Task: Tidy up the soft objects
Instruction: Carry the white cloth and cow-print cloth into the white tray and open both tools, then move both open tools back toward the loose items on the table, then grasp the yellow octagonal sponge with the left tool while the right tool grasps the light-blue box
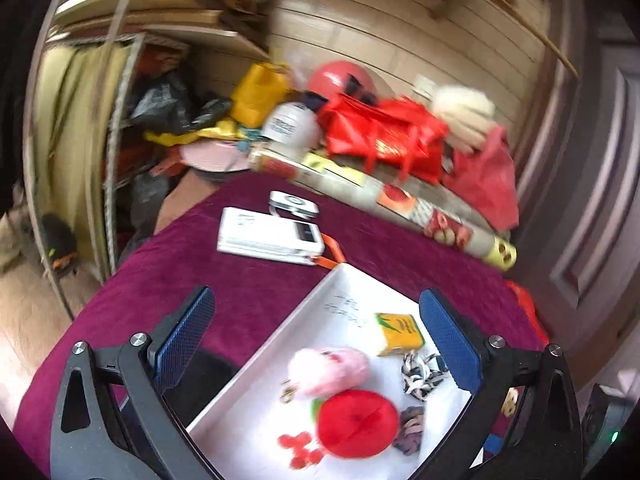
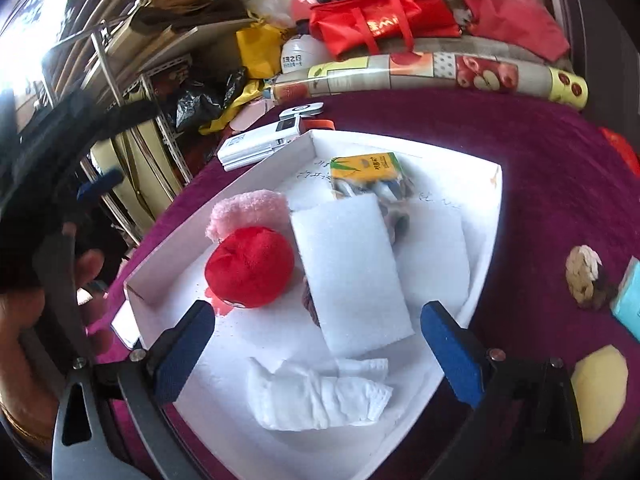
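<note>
A white box (image 2: 486, 240) sits on the purple cloth (image 2: 560, 184). It holds a red plush ball (image 2: 250, 266), a pink fluffy toy (image 2: 248, 210), a white foam sheet (image 2: 352, 268), a folded white tissue (image 2: 316, 396) and a yellow-green tissue pack (image 2: 366, 166). My right gripper (image 2: 318, 334) is open and empty just above the box's near part. My left gripper (image 1: 320, 334) is open and empty above the box (image 1: 312, 300), where the red ball (image 1: 356, 424), pink toy (image 1: 328, 370), tissue pack (image 1: 400, 334) and a black-and-white scrunchie (image 1: 420, 374) show.
On the cloth right of the box lie a braided tan piece (image 2: 584, 276), a teal pack (image 2: 630, 300) and a yellow sponge (image 2: 598, 392). A white device (image 1: 270, 236) lies behind the box. A rolled mat (image 2: 432, 72), red bags (image 2: 380, 16) and shelving (image 2: 132, 92) crowd the back.
</note>
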Action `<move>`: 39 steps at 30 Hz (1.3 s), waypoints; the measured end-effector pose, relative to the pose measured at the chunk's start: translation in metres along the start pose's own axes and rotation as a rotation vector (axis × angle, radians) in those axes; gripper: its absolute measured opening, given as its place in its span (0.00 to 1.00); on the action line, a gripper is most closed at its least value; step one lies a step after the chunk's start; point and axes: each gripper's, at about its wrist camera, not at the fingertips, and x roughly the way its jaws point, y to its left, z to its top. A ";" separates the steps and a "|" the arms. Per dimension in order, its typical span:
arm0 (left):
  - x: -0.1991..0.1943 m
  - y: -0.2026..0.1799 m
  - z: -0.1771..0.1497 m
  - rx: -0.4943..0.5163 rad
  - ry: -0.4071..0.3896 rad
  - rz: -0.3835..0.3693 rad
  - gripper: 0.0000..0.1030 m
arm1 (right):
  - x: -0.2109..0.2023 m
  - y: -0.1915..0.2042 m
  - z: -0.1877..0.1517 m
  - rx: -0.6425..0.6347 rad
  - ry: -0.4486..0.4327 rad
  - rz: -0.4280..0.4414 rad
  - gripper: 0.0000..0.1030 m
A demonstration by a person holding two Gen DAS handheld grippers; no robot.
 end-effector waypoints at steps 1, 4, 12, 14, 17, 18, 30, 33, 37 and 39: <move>-0.007 0.010 -0.001 -0.031 -0.010 0.007 1.00 | -0.004 0.002 0.003 -0.003 0.007 -0.016 1.00; -0.027 0.037 -0.007 -0.100 -0.026 0.029 1.00 | -0.024 0.015 0.017 -0.025 0.050 -0.067 1.00; -0.078 0.072 -0.031 -0.253 -0.020 -0.015 1.00 | -0.158 0.107 0.040 -0.214 -0.023 0.049 1.00; -0.090 0.069 -0.034 -0.253 -0.025 -0.026 1.00 | -0.190 0.135 0.035 -0.280 -0.035 0.104 1.00; -0.104 0.058 -0.037 -0.231 -0.026 -0.049 1.00 | -0.231 0.170 0.022 -0.386 -0.028 0.214 1.00; -0.108 0.053 -0.037 -0.224 -0.025 -0.062 1.00 | -0.243 0.180 0.017 -0.419 -0.035 0.243 1.00; -0.128 0.000 -0.036 -0.124 -0.029 -0.154 1.00 | -0.256 0.172 0.003 -0.451 -0.095 0.244 1.00; -0.128 -0.005 -0.036 -0.109 -0.023 -0.163 1.00 | -0.255 0.173 0.001 -0.442 -0.068 0.252 1.00; -0.128 -0.017 -0.039 -0.065 -0.014 -0.177 1.00 | -0.263 0.178 0.000 -0.471 -0.092 0.271 1.00; -0.127 -0.025 -0.040 -0.046 -0.007 -0.190 1.00 | -0.273 0.179 0.001 -0.479 -0.136 0.273 1.00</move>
